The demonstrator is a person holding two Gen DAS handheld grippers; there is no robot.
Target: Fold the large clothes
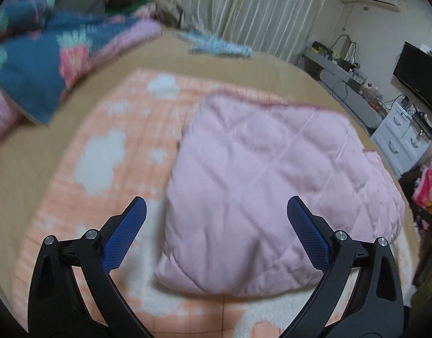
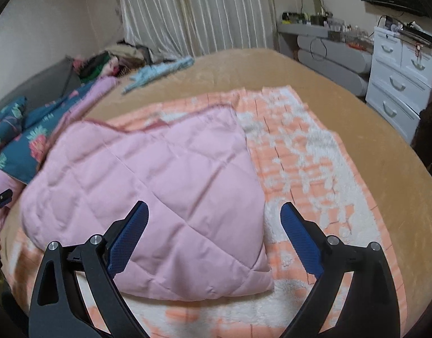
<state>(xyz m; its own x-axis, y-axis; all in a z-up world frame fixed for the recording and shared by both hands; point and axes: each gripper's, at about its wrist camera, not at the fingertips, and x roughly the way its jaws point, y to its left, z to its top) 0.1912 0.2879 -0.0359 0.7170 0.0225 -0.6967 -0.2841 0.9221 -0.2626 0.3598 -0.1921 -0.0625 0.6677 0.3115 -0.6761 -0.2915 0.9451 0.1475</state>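
left gripper (image 1: 216, 207): black arms with blue textured pads, spread about as wide as they go, nothing pinched, pads not pressing on anything. Hanging just over the near end of the quilt.

right gripper (image 2: 214, 211): same black-and-blue build, also gaping wide, empty. Near right corner of the quilt sits in the gap between the pads, no squeeze on it.

pink quilted blanket (image 1: 275, 186): folded into a puffy rectangle, lying loose on top of the fleece throw, toward the near edge of the bed.

peach-and-white fleece throw with cloud pattern (image 1: 109, 152): spread flat under the quilt, sticking out on both sides.

tan bed cover (image 2: 356, 118): underneath everything.

dark blue floral comforter (image 1: 41, 64): bunched up at the far left, well apart from the quilt.

light blue crumpled cloth (image 2: 159, 70): far end of the bed, by the curtain.
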